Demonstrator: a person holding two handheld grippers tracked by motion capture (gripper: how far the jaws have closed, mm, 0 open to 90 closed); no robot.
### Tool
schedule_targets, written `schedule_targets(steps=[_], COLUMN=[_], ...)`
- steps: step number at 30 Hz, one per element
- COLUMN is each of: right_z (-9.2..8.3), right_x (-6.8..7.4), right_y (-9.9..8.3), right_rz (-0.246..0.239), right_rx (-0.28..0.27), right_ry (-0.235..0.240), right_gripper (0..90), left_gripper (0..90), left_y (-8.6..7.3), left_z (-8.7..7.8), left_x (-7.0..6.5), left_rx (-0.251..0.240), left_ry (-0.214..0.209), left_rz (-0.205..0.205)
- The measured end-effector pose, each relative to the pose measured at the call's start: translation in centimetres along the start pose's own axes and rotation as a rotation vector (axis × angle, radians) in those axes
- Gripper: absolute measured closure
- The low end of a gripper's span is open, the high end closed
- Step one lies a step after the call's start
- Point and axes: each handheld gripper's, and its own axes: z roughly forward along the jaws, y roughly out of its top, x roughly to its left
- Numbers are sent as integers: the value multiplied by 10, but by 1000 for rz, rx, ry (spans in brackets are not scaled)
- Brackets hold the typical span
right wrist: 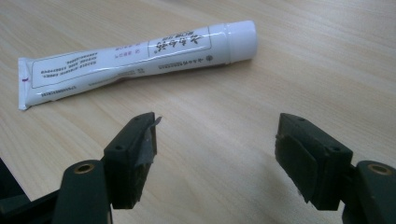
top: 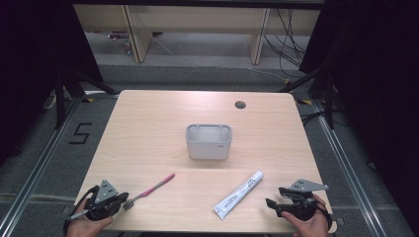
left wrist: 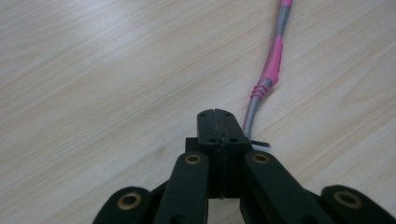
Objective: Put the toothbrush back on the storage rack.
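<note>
A pink and grey toothbrush (top: 150, 190) lies near the front left of the wooden table (top: 148, 123). My left gripper (top: 122, 199) rests at its brush end. In the left gripper view the jaws (left wrist: 217, 115) are pressed together with nothing between them, and the toothbrush (left wrist: 271, 74) runs past their right side. A white toothpaste tube (top: 239, 194) lies at the front right, cap pointing away. My right gripper (top: 274, 196) sits just right of it, open. In the right gripper view the tube (right wrist: 135, 63) lies beyond the spread jaws (right wrist: 217, 123), apart from them.
A grey holder (top: 208, 141) with compartments stands upright in the middle of the table. A round cable hole (top: 240, 104) is near the far edge. A person's hands hold both grippers at the front edge. Dark frames and cables surround the table.
</note>
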Motion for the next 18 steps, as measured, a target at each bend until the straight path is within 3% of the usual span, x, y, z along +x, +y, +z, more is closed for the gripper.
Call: schedule_targets(steps=[12,13,18], right_z=[0,0,1], right_x=[0,0,-1], right_y=[0,0,0], right_rz=[1,1,-4], right_rx=[0,-3,0], right_ry=[1,0,-3], right_gripper=[302,302,302], left_gripper=[895,895,895], left_y=[-3,-2,-2], left_z=[3,1,1], left_x=[-2,-2,-4], left_rx=[3,23,22], left_ry=[-8,-15,-27], left_rz=[-13,2,13])
